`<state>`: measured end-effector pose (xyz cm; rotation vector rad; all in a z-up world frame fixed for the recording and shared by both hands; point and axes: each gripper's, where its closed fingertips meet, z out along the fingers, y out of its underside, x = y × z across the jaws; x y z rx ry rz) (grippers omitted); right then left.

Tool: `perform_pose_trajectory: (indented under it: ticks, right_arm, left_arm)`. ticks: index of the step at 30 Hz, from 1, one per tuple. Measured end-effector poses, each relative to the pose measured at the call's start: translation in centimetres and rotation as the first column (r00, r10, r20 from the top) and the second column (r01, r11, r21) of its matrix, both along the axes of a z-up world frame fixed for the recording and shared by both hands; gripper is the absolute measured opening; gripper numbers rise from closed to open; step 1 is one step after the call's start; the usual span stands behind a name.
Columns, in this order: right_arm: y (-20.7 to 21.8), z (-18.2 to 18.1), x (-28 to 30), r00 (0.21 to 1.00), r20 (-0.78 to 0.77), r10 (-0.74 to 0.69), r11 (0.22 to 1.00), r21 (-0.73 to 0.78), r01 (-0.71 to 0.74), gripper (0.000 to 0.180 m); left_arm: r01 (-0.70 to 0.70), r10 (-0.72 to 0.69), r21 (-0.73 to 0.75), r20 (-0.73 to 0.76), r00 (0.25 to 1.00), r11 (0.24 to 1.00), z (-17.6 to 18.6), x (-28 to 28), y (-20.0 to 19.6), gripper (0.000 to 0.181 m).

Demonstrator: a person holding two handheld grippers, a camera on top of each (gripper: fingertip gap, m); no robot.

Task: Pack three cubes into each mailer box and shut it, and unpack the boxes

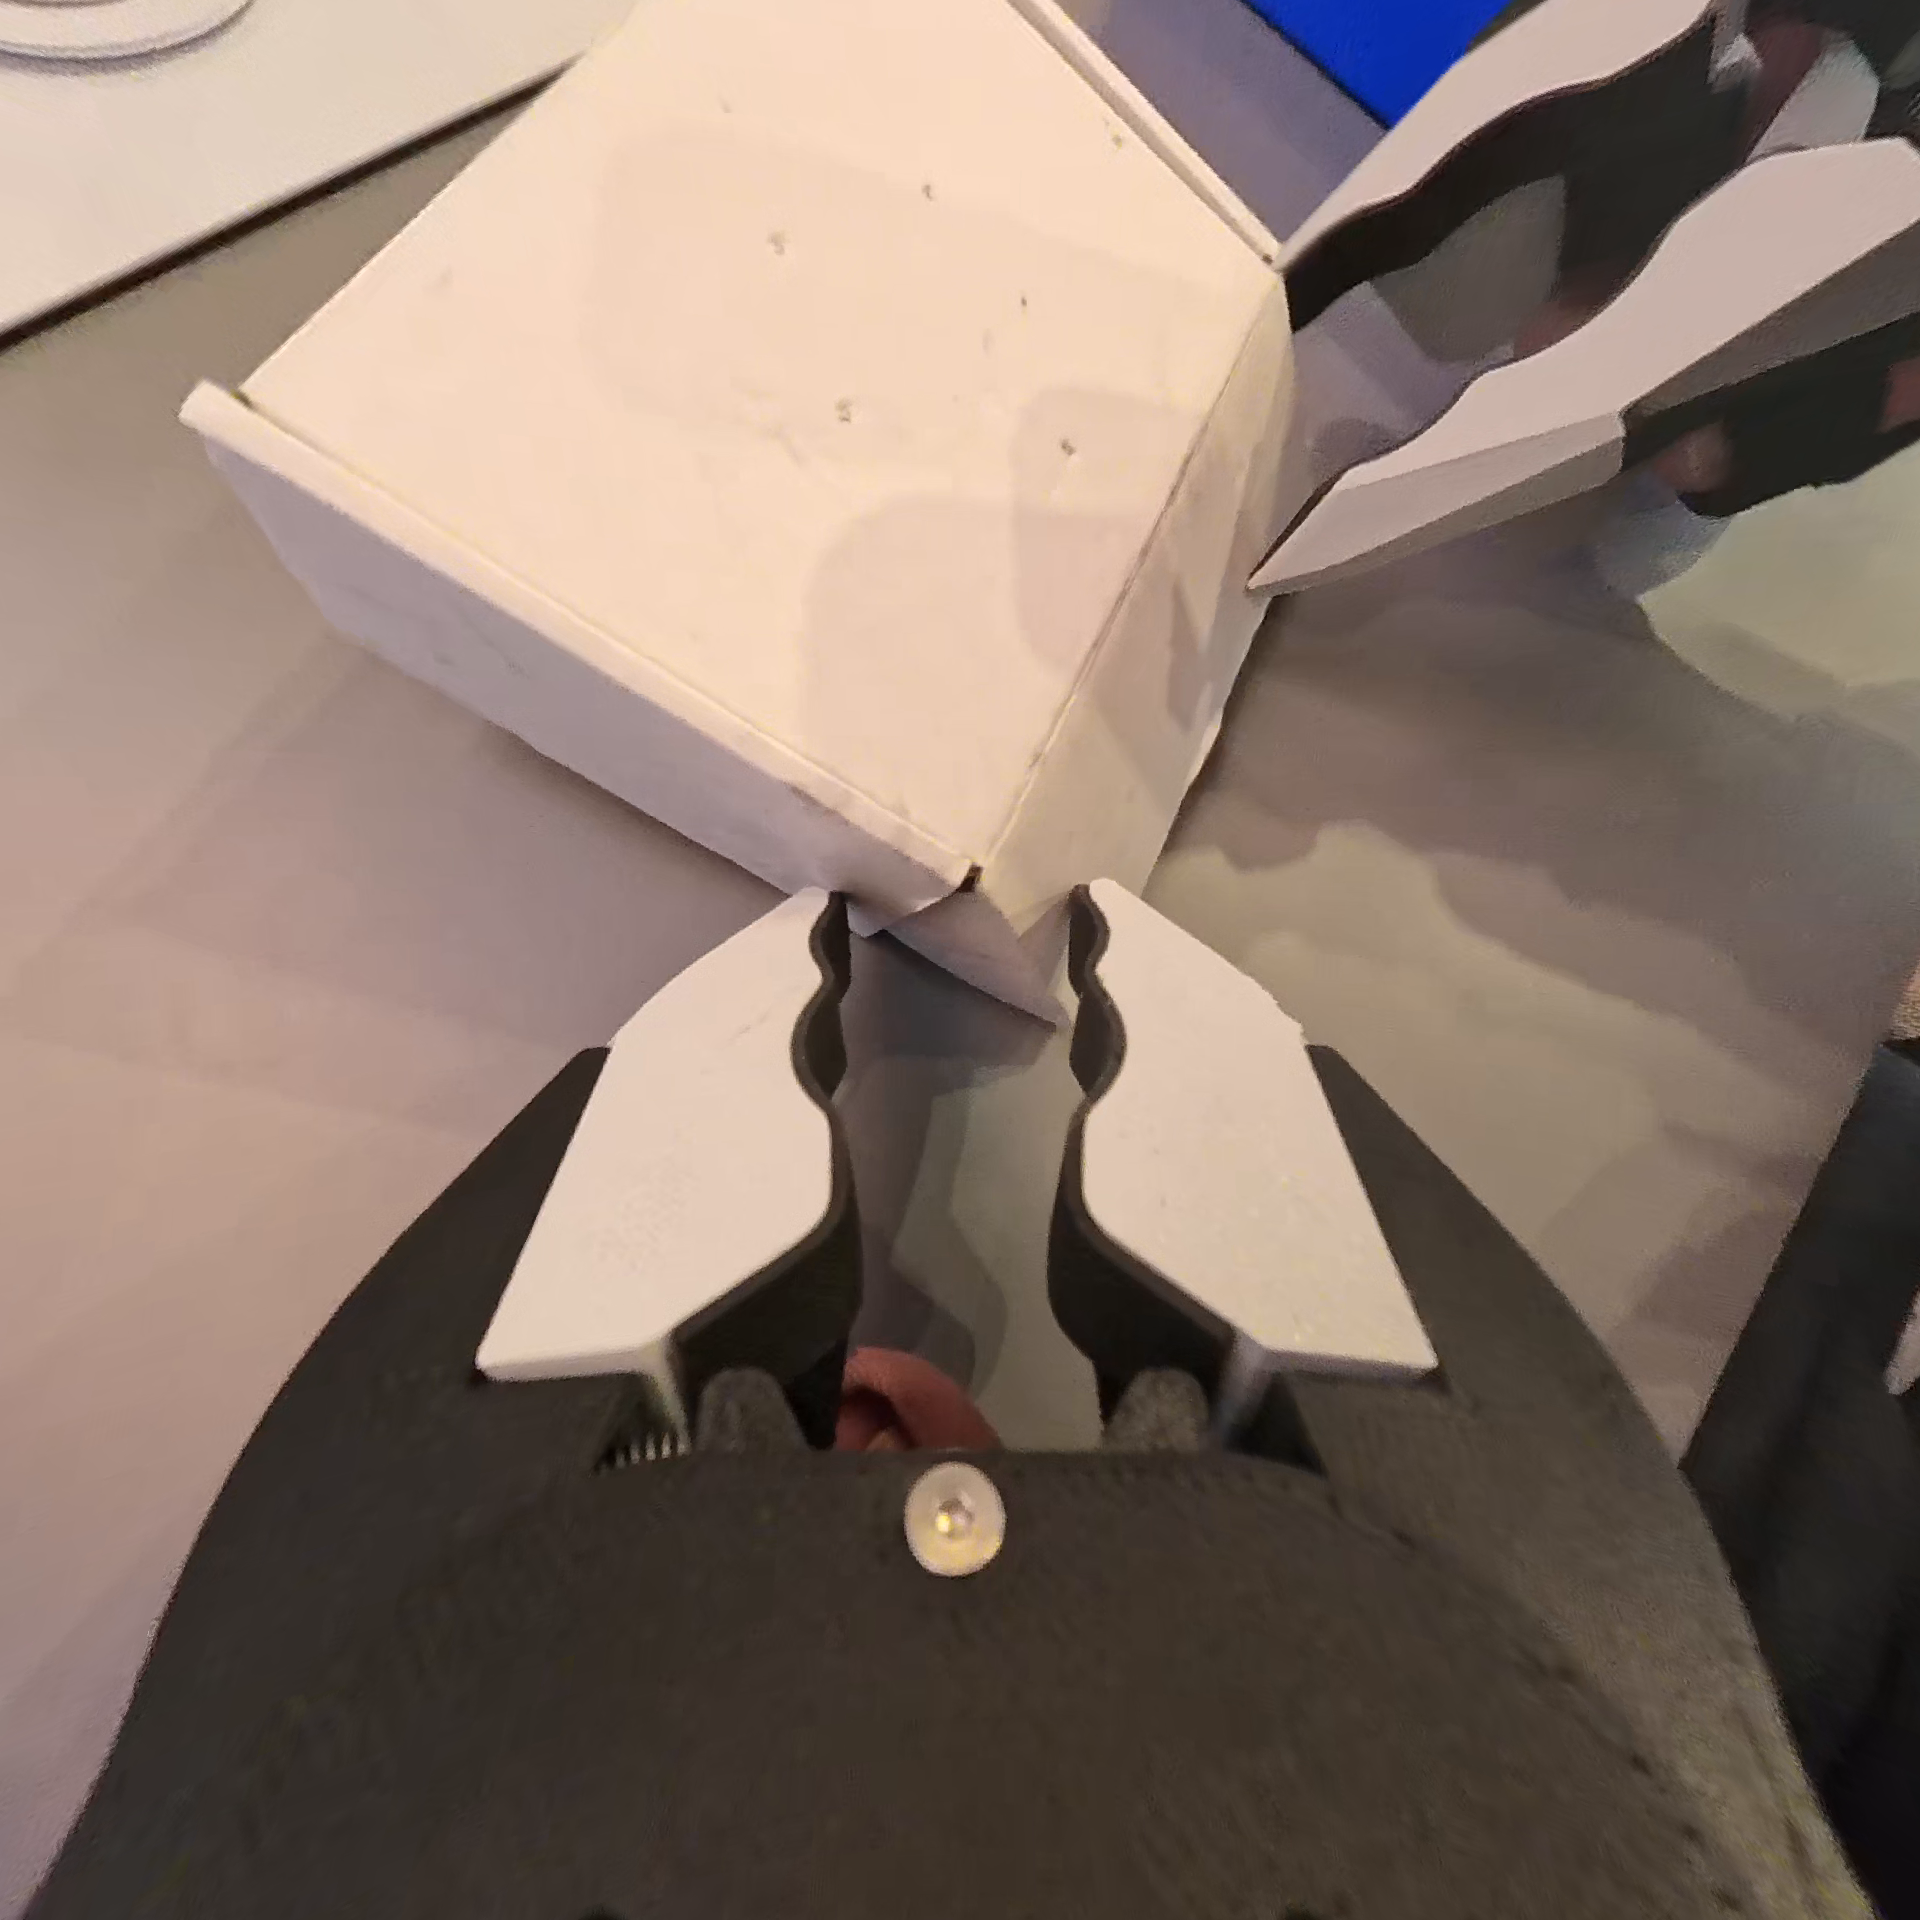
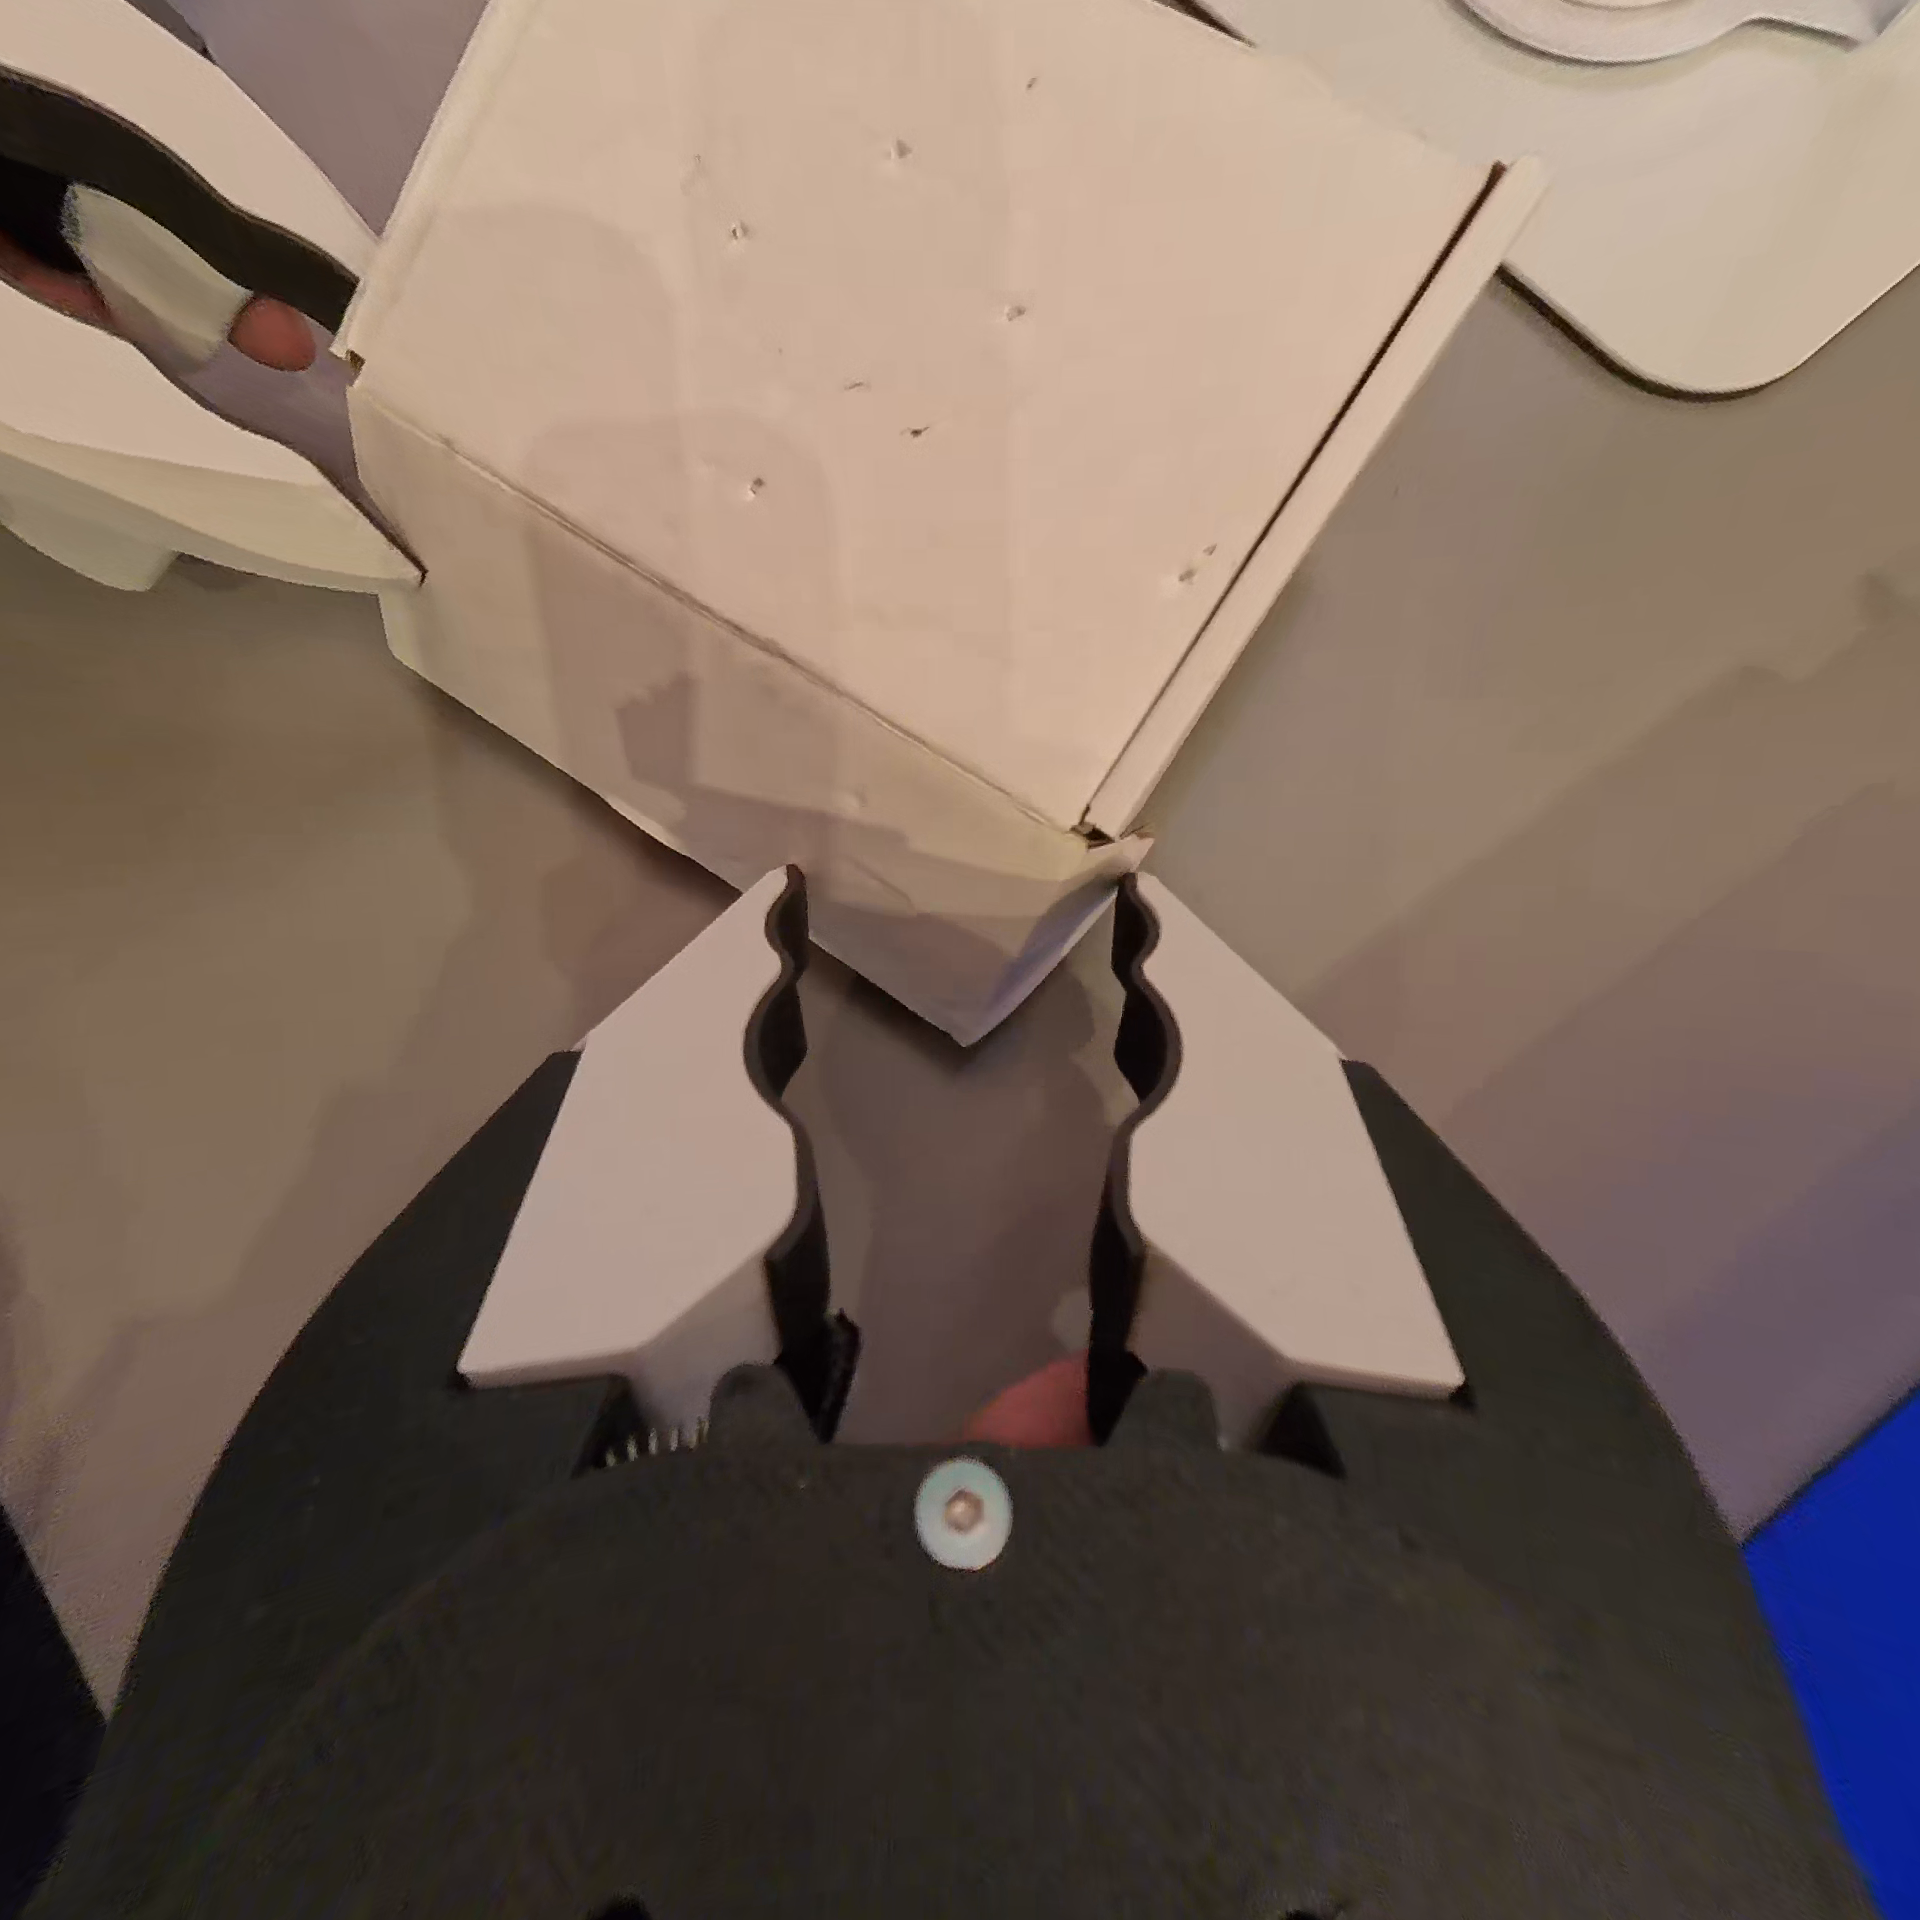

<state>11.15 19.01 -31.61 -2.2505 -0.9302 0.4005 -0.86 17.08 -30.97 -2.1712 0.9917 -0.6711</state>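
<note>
Left wrist view: white mailer box, lid down and shut, sits on the grey table in the upper middle of the frame, turned so one corner points down toward the camera. Left gripper fills the lower half; jaws parted w/ a clear gap, the box's near corner poking in btwn the fingertips. Can't tell if the tips touch the cardboard; nothing clamped. Right gripper comes in from the upper right, jaws apart, tips at the box's right edge. Blue patch at top right, behind the box. White sheet at upper left.

Right wrist view: same box in the upper middle, again corner-on, lid shut, a few small dents on top. Right gripper at bottom centre, jaws parted, box corner just inside the gap btwn the tips; no grip visible. Left gripper at upper left, jaws apart, tips against the box's far corner. White tray-like piece at upper right on the table. Blue patch at lower right.
</note>
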Motion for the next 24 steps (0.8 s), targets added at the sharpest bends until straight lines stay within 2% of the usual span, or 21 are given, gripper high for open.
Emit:
perform_pose_trajectory:
  ticks: [6, 18, 24]
  right_arm:
    - [0.7, -0.6, 0.1, 0.999, 0.009, 0.032, 0.999, -0.012, -0.032, 0.054]
    - [-0.1, -0.3, 0.1, 0.996, -0.072, -0.052, 0.982, -0.184, 0.038, 0.040]
    - [-0.9, -0.1, 0.0, 0.998, -0.058, -0.032, 0.988, -0.156, 0.023, 0.039]
  left_arm:
    - [-0.006, 0.006, 0.021, -0.008, 1.000, 1.000, -0.1, 0.2, 0.4, 0.038]
    - [-0.052, 0.054, 0.077, -0.029, 0.998, 0.996, -0.3, 0.4, 1.1, 0.044]
    - [-0.057, 0.059, 0.078, -0.028, 0.998, 0.995, -0.4, 0.3, 1.2, 0.045]
